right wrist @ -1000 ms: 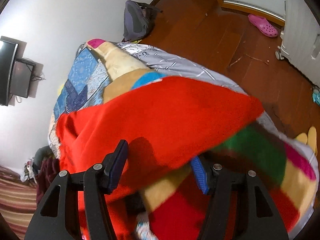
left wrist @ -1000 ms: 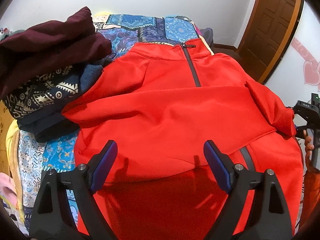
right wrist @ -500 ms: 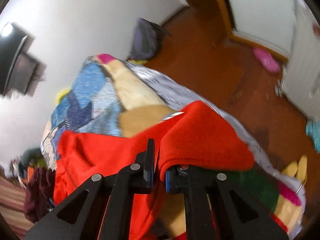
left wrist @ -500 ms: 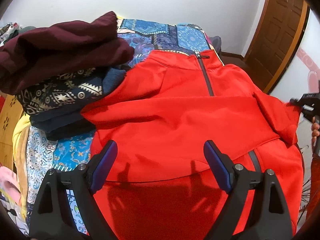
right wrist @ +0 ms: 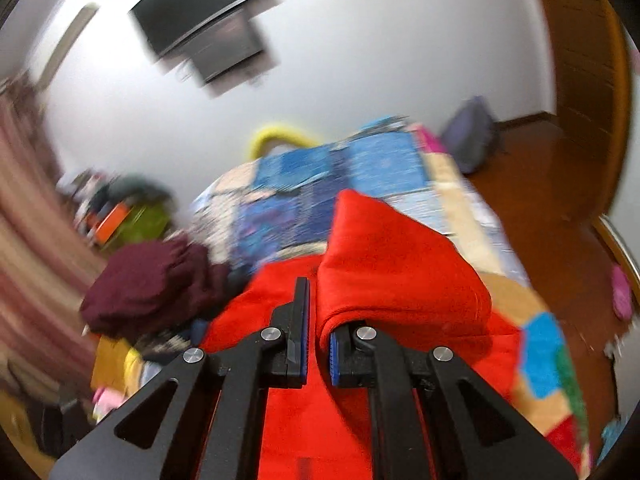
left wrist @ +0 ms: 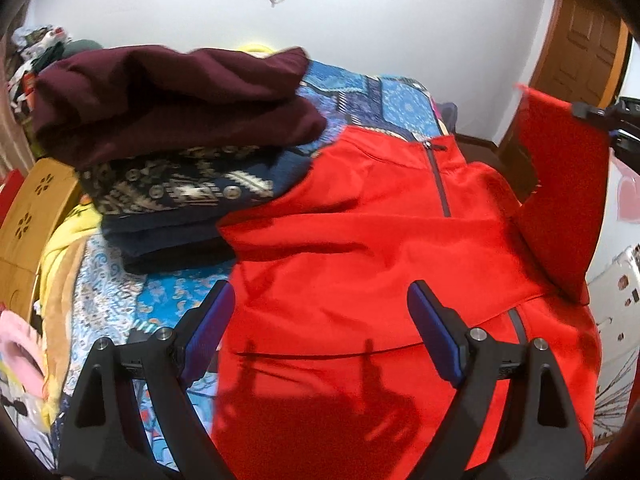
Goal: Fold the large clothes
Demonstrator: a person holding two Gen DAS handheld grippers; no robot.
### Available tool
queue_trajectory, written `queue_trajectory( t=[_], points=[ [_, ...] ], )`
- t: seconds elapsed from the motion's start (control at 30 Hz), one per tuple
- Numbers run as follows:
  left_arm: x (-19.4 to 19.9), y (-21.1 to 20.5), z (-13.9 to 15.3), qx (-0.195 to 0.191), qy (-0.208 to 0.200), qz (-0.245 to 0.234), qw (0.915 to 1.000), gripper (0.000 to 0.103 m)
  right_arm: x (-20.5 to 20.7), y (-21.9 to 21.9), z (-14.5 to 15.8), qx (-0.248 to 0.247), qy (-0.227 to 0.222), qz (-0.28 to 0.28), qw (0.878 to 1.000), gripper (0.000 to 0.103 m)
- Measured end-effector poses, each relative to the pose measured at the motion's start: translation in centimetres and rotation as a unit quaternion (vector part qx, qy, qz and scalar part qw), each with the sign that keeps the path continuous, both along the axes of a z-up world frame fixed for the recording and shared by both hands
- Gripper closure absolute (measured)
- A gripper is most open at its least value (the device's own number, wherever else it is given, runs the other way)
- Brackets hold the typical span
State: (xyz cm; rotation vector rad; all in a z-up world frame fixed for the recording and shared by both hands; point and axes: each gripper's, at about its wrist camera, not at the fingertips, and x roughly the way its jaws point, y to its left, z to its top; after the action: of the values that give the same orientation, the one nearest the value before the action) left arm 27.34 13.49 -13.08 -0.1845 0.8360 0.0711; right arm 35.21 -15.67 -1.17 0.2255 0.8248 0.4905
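A red zip-neck jacket (left wrist: 360, 264) lies front up on the bed, its collar toward the far wall. My left gripper (left wrist: 320, 332) is open and empty, hovering over the jacket's lower half. My right gripper (right wrist: 318, 340) is shut on the jacket's right sleeve (right wrist: 392, 272) and holds it lifted above the bed. In the left wrist view the raised sleeve (left wrist: 560, 184) hangs from the right gripper (left wrist: 592, 114) at the far right.
A stack of folded clothes, maroon (left wrist: 168, 96) on top of patterned navy (left wrist: 180, 192), sits on the bed's left side. The blue patchwork bedcover (left wrist: 392, 100) lies beyond the jacket. A wooden door (left wrist: 580, 52) stands at the right. A wall-mounted TV (right wrist: 204, 28) hangs above.
My right gripper closed on the right sleeve and lifted it up off the bed edge. The left gripper stayed open and drew back slightly.
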Motion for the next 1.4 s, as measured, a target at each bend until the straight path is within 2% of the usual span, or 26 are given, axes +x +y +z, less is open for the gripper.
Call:
queue_trajectory(
  t=[0.07, 0.17, 0.27, 0.4, 0.53, 0.63, 0.7, 0.8, 0.87, 1.03, 1.17, 1.23, 1.33, 1.4],
  points=[
    [-0.6, 0.8, 0.1, 0.000, -0.004, 0.009, 1.0000, 0.015, -0.1, 3.3, -1.3, -0.011, 0.019, 0.038, 0.999, 0.096],
    [-1.7, 2.8, 0.1, -0.004, -0.006, 0.028, 0.9996, 0.015, -0.6, 8.7, -5.2, -0.055, 0.062, 0.098, 0.992, 0.096],
    [-2.4, 4.3, -0.2, -0.007, -0.003, 0.043, 0.9990, 0.015, -1.8, 12.2, -10.1, -0.105, 0.117, 0.152, 0.976, 0.096],
    [-3.5, 5.9, -1.1, -0.014, 0.007, 0.061, 0.9980, 0.015, -3.4, 14.7, -16.3, -0.165, 0.191, 0.201, 0.946, 0.096],
    [-3.7, 6.3, -1.9, -0.014, 0.017, 0.067, 0.9975, 0.015, -4.1, 14.6, -18.5, -0.195, 0.234, 0.217, 0.927, 0.095],
    [-3.5, 6.0, -2.1, -0.014, 0.022, 0.064, 0.9976, 0.015, -4.4, 13.9, -17.8, -0.191, 0.254, 0.228, 0.920, 0.089],
    [-3.0, 5.4, -2.1, -0.012, 0.023, 0.057, 0.9980, 0.015, -4.5, 12.8, -16.9, -0.183, 0.256, 0.232, 0.920, 0.077],
    [-2.5, 4.3, -2.0, -0.005, 0.023, 0.043, 0.9988, 0.015, -4.9, 11.5, -14.9, -0.179, 0.228, 0.226, 0.930, 0.069],
    [-1.9, 3.6, -1.9, -0.003, 0.024, 0.034, 0.9991, 0.015, -4.8, 10.3, -13.2, -0.175, 0.207, 0.218, 0.937, 0.067],
    [0.3, 0.3, -1.9, 0.006, 0.028, -0.013, 0.9995, 0.015, -4.2, 5.3, -9.3, -0.172, 0.134, 0.158, 0.963, 0.065],
    [2.2, -2.1, -2.6, 0.019, 0.045, -0.052, 0.9974, 0.015, -3.8, 1.2, -7.7, -0.188, 0.072, 0.086, 0.976, 0.048],
    [3.3, -3.3, -3.1, 0.028, 0.052, -0.071, 0.9957, 0.016, -3.6, -0.2, -7.4, -0.193, 0.059, 0.054, 0.978, 0.047],
    [5.0, -4.7, -4.3, 0.020, 0.078, -0.089, 0.9928, 0.026, -3.3, -2.6, -7.7, -0.228, 0.036, 0.002, 0.973, 0.047],
    [6.2, -5.4, -5.2, 0.014, 0.095, -0.096, 0.9907, 0.032, -3.2, -4.1, -8.6, -0.246, 0.042, -0.017, 0.968, 0.047]
  ],
)
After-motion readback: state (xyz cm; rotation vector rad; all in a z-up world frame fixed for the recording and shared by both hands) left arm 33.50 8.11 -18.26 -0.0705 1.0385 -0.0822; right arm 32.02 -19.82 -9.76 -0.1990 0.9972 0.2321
